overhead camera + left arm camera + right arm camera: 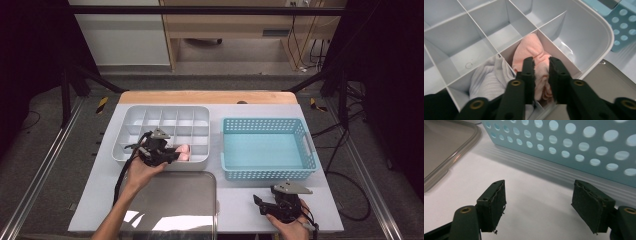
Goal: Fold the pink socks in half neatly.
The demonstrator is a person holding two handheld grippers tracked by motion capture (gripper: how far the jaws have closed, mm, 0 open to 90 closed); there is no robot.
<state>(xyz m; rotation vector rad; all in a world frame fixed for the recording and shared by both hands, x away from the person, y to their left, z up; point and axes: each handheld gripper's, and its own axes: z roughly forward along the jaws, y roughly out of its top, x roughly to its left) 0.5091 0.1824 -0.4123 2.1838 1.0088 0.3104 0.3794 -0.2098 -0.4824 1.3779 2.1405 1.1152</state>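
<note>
Grey dividers split the white organiser tray [131,112] on the left of the table into many small compartments, most of them bare. In the row nearest the person, the left gripper [172,154] reaches in from the tray's front edge, held in the person's left hand [142,170]. In the left gripper view its jaws stand close together, with a rolled pink cloth [532,53] between them; the pads lie against the folds of the cloth and seem to pinch it, though the roll rests in its compartment. That compartment lies in the front row, next to the tray's rounded right corner, whose own cell is bare. In the next compartment over, on the other side of a thin divider, sits a pale grey cloth [489,80], bunched up and touching the divider.

Just in front of the tray, at the table's near edge, lies a flat, clear lid [175,197] with rounded corners, catching glare from the lights.

Right of the tray, and just beside it, stands a light blue perforated basket [269,172], with nothing inside.

Farther right and nearer the person, the right gripper [258,202] rests low over the white tabletop [240,200] in front of the basket, held in the right hand [292,225]. In the right gripper view its jaws are spread wide, with bare tabletop between them and the basket's dotted wall just beyond.
</note>
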